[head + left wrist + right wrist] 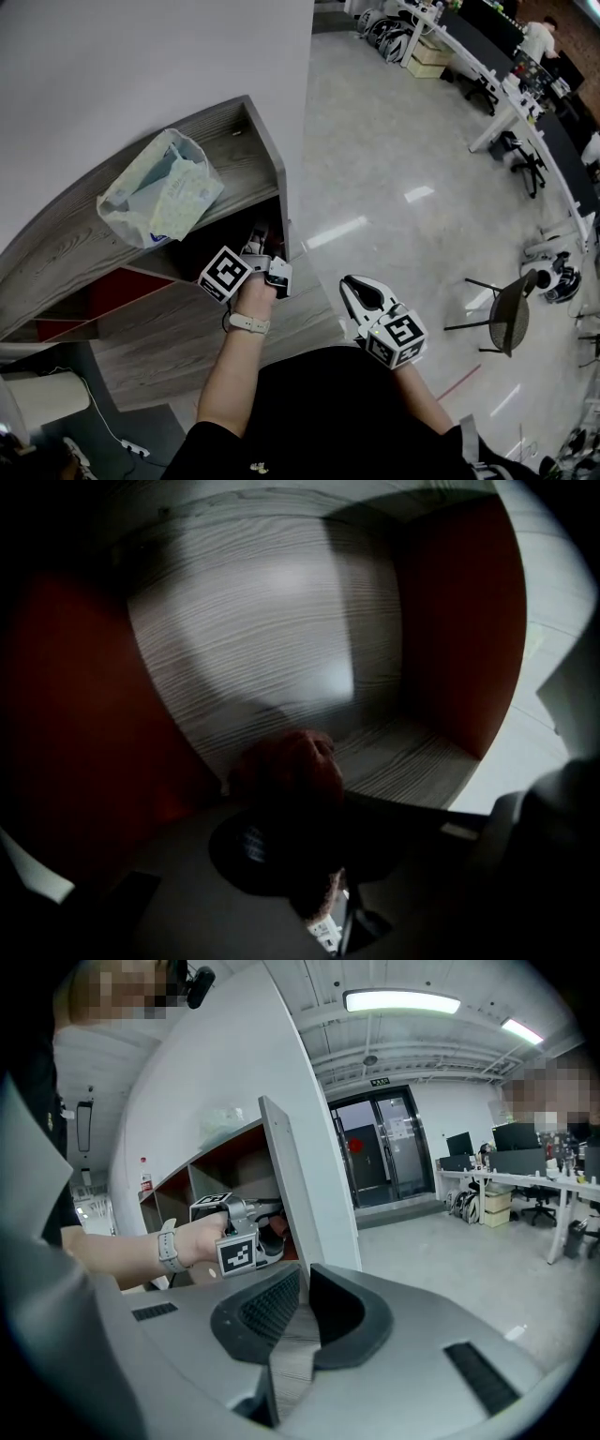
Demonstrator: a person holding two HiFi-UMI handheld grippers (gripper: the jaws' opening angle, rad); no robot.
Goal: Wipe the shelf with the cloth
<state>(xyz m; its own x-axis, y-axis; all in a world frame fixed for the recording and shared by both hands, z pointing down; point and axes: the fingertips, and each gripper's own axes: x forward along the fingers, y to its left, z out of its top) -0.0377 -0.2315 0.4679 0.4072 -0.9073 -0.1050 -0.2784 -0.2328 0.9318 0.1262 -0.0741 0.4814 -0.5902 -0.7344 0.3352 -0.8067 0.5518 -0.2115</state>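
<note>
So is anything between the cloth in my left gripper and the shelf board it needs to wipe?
Nothing visible. The left gripper is shut on the cloth inside the compartment, and the wood-grain shelf board ahead lies bare. The plastic bag sits on the unit's top, out of the way.

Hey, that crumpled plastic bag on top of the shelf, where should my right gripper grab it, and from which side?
Probably pinch the loose, crumpled film along the right edge of the plastic bag, coming down from above on the open aisle side. It lies slumped on the shelf top with the wall just behind it, and its folds stand up there. The right gripper has its jaws together, so open them first.
</note>
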